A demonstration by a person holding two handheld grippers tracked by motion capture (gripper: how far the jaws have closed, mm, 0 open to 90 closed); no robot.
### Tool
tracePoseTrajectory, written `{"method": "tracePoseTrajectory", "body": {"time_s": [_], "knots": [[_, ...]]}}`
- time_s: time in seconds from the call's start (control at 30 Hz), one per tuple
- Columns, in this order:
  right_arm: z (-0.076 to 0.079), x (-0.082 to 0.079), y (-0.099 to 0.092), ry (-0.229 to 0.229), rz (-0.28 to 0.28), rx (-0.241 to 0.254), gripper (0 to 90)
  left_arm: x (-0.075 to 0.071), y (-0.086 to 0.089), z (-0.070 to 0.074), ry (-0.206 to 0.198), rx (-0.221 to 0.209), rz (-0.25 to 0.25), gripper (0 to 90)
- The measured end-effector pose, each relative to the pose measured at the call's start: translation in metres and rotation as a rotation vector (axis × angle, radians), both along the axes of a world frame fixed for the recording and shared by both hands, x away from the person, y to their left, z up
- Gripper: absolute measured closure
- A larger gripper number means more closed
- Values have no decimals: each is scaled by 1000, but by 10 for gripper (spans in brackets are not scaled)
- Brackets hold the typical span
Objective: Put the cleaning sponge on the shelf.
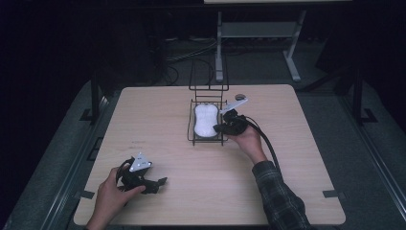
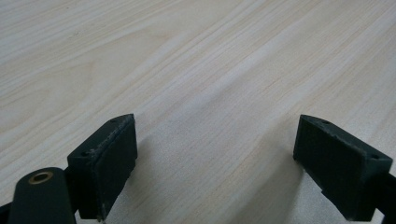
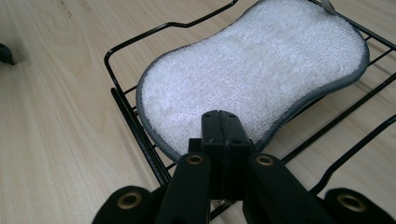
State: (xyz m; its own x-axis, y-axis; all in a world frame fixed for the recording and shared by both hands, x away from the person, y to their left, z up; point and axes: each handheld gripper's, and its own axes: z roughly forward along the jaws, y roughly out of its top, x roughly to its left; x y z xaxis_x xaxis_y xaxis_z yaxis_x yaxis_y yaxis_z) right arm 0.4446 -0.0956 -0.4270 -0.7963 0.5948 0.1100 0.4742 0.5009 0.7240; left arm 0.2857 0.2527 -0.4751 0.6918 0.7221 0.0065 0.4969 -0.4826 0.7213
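A white, peanut-shaped sponge point(image 1: 205, 120) point(image 3: 252, 74) with a grey edge lies flat in a black wire rack point(image 1: 191, 136) point(image 3: 140, 137) at the middle of the wooden table. My right gripper point(image 1: 219, 128) point(image 3: 223, 128) reaches in from the rack's right side. Its jaws are shut pad to pad, with the tips just over the sponge's near edge and nothing visible between them. My left gripper point(image 1: 157, 184) point(image 2: 217, 135) rests low at the table's front left, far from the rack. It is open, with its jaws wide apart over bare wood.
A tall upright wire frame point(image 1: 208, 72) rises from the rack's far side. A small dark round object point(image 1: 240, 97) lies on the table behind the right gripper. Bare wood point(image 1: 143, 124) stretches between the rack and the left gripper.
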Motion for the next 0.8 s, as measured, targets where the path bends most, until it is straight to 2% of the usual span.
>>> {"method": "tracePoseTrajectory", "body": {"time_s": [0.17,0.33,0.53,0.57,0.73,0.8], "knots": [[8,-2,-8,-8,-16,29,893,0,0,0,0,0,0,128],[15,-6,-14,-16,-26,38,873,0,0,0,0,0,0,127],[19,-11,-23,-15,-38,60,702,0,0,0,0,-2,0,127],[21,-14,-27,-27,-53,49,618,0,0,0,0,-2,1,127],[24,-18,-35,-17,-72,60,537,0,0,0,1,-2,0,127],[27,-22,-41,-10,-87,67,447,0,0,0,0,-2,0,128]]}}
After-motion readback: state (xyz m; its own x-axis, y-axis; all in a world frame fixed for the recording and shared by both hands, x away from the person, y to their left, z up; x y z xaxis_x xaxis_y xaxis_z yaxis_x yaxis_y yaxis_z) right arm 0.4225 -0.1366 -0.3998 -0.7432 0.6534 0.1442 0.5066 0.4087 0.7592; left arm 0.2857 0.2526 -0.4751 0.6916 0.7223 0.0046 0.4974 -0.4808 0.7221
